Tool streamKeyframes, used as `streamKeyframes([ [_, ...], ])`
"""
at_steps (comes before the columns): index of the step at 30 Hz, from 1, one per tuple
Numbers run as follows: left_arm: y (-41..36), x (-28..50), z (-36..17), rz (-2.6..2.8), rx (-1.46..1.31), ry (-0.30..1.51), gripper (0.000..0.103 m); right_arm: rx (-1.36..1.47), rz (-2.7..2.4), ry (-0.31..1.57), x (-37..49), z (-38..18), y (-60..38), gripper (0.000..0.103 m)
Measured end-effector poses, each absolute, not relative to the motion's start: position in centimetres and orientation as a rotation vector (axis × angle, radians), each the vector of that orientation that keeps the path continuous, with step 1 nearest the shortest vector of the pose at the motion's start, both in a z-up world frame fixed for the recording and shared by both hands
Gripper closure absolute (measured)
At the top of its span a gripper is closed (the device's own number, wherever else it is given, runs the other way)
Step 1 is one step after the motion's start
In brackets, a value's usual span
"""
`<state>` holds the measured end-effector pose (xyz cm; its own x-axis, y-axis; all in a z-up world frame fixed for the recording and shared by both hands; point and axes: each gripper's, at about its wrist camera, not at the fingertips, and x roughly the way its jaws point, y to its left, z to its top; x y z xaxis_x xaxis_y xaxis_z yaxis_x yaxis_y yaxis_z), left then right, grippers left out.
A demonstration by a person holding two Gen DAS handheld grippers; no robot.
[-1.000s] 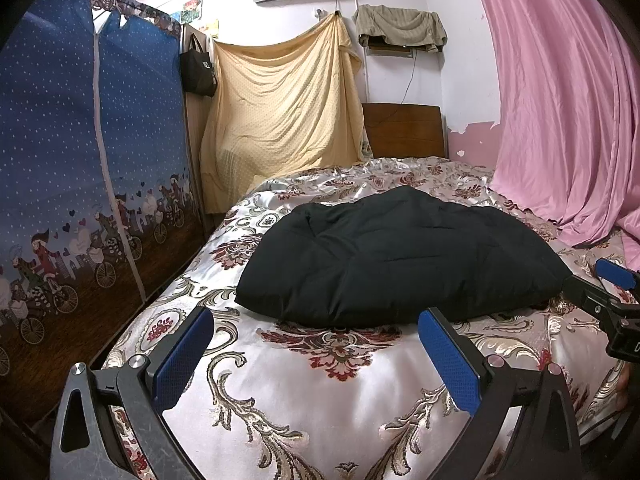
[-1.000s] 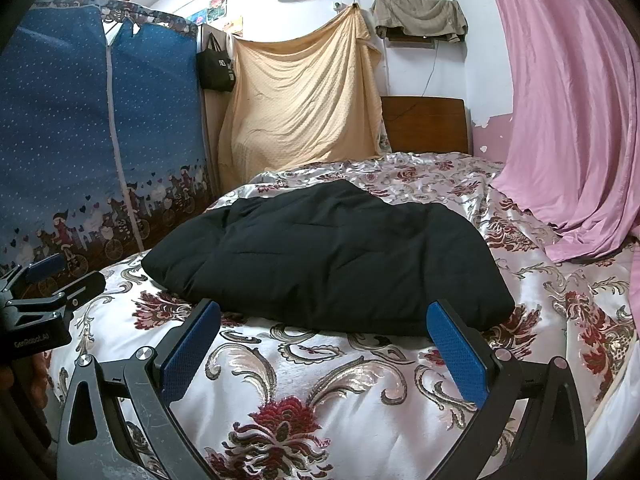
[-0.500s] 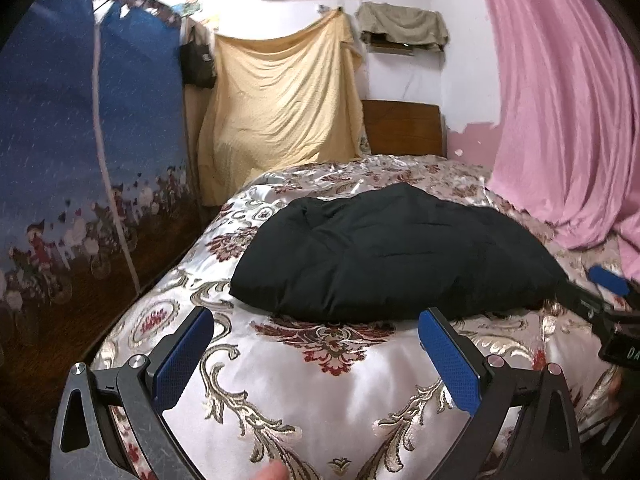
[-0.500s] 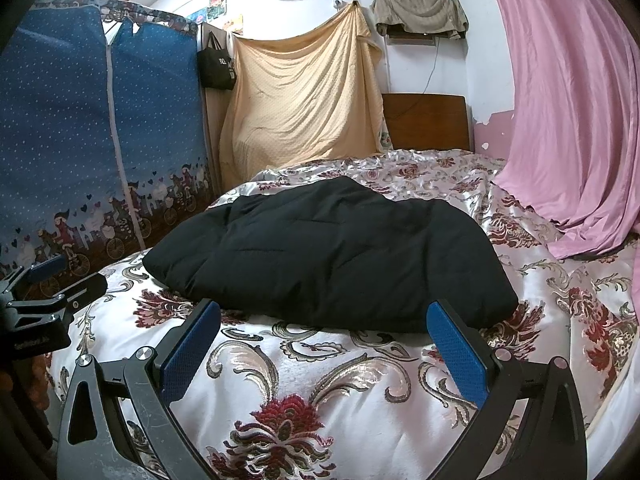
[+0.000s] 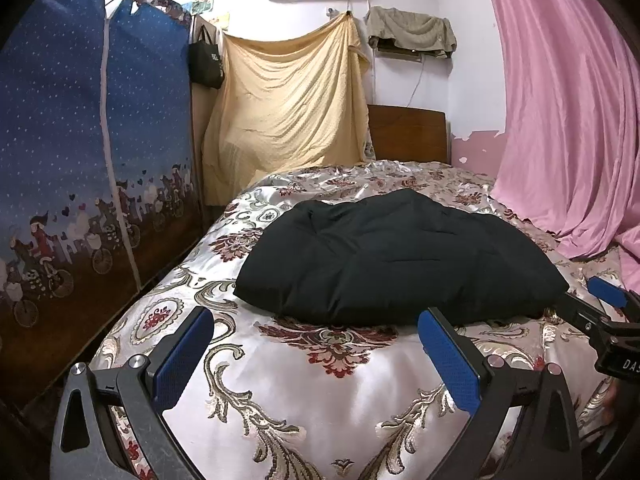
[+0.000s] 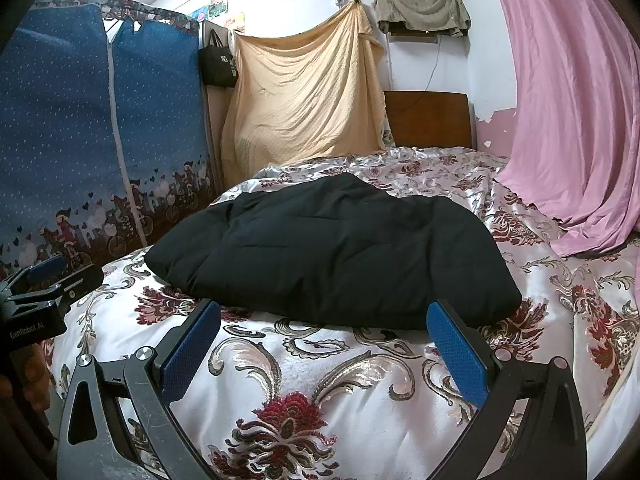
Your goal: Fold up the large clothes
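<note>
Left wrist view gave me the black padded garment (image 5: 396, 260) across the middle of the frame, lying on the floral satin bedspread (image 5: 320, 380) in a thick, squarish bundle; my left gripper (image 5: 318, 354) sat at the bottom of the frame with its 2 blue pads spread wide and nothing between them, short of the garment's near edge; at the right edge I saw the right gripper (image 5: 600, 308) close beside the bundle's right corner, though from there I could not tell whether it touched the cloth.

The right wrist view showed the same bundle (image 6: 332, 252) in the centre; the right gripper (image 6: 322, 344) was wide as well and empty, its pads just short of the near hem; the left gripper (image 6: 44, 280) showed at the left edge, apart from the garment.

I judged the garment already folded at least once, since it lay doubled and puffy with a rounded near edge; so I took this as a pause between folds, or a final check; if another fold was wanted, I reckoned both grippers had to reach the near corners, close on the full thickness, and carry the edge toward the top of the frame; the slippery satin could let the bundle slide.
</note>
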<state>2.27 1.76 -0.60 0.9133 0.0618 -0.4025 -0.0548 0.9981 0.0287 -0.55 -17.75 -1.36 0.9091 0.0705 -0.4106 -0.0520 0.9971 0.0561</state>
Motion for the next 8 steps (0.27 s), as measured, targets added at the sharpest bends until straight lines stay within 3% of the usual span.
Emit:
streamKeyframes([
  [8,1.59,2.06,-0.59,0.073,0.036,0.398,0.000,0.043,0.069,0.432,-0.50,-1.36,-17.83,0.002],
])
